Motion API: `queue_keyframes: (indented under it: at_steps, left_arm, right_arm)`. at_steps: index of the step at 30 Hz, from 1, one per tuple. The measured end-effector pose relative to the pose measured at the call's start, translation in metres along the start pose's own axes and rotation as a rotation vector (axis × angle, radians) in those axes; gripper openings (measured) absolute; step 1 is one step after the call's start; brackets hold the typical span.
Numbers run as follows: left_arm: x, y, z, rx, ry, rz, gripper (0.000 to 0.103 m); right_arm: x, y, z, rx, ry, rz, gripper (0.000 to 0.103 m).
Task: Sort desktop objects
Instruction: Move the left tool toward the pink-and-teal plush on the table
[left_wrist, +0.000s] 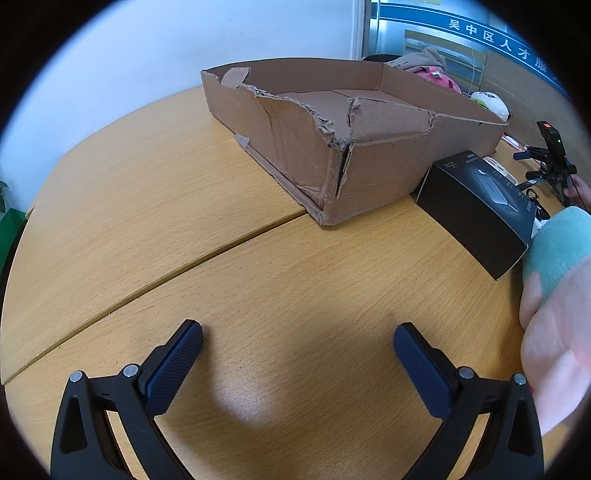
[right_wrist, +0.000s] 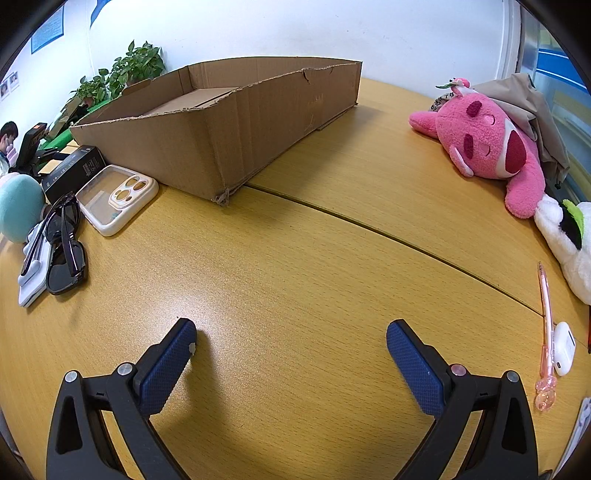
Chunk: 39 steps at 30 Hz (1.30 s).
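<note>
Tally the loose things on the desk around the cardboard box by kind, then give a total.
Plush toys: 3 (teal, pink, white)
Black box: 1
Phone case: 1
Sunglasses: 1
Pink pen: 1
White earbud case: 1
Total: 8

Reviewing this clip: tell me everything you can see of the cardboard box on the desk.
The cardboard box is a wide, shallow, open-topped tray of plain brown corrugated board. Its upper edges are ragged where the flaps were torn away, and one corner is split and crumpled in the left wrist view. It sits flat on the wooden desk, across the seam between two desktop panels. No sorted item shows inside, only a flat cardboard piece on the bottom. A black box lies right beside one wall. Neither gripper touches it.
</note>
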<state>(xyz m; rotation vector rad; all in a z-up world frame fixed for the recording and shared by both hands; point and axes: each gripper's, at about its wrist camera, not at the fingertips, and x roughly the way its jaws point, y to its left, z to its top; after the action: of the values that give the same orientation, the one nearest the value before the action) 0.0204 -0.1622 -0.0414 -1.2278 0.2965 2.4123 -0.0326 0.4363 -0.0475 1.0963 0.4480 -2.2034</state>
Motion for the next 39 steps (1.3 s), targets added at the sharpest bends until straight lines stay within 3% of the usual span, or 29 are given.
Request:
queue_keyframes:
  at_steps: [6, 11, 14, 22, 25, 27, 31, 34, 36, 39]
  left_arm:
    - [0.0, 0.0, 0.002, -0.004, 0.0, 0.004, 0.103]
    - [-0.001, -0.01, -0.005, -0.157, -0.001, 0.117, 0.103]
    - [0.002, -0.019, 0.0, -0.204, -0.001, 0.15, 0.103]
    - [-0.011, -0.016, -0.008, -0.319, 0.064, 0.221, 0.102]
    - [-0.037, -0.027, -0.012, -0.353, -0.001, 0.303, 0.102]
    - [-0.062, -0.04, -0.012, -0.362, -0.073, 0.341, 0.102]
    - [-0.127, -0.086, 0.001, -0.425, -0.245, 0.464, 0.102]
    - [-0.15, -0.116, 0.014, -0.441, -0.331, 0.37, 0.102]
    - [-0.152, -0.142, 0.029, -0.422, -0.369, 0.279, 0.102]
    - [-0.142, -0.16, 0.039, -0.43, -0.363, 0.186, 0.102]
  right_arm:
    - [-0.008, 0.013, -0.006, 0.171, 0.036, -0.122, 0.103]
    - [-0.015, 0.034, -0.014, 0.249, 0.094, -0.169, 0.103]
    - [-0.024, 0.05, -0.026, 0.265, 0.071, -0.18, 0.103]
    - [-0.027, 0.06, -0.026, 0.34, 0.166, -0.208, 0.103]
    - [-0.03, 0.068, -0.022, 0.373, 0.186, -0.24, 0.103]
    - [-0.043, 0.087, -0.013, 0.35, 0.127, -0.241, 0.103]
    - [-0.091, 0.15, 0.02, 0.221, -0.084, -0.197, 0.103]
    - [-0.121, 0.204, 0.045, 0.116, -0.255, -0.165, 0.103]
    - [-0.127, 0.234, 0.057, 0.056, -0.317, -0.152, 0.103]
    - [-0.124, 0.263, 0.069, 0.028, -0.358, -0.159, 0.103]
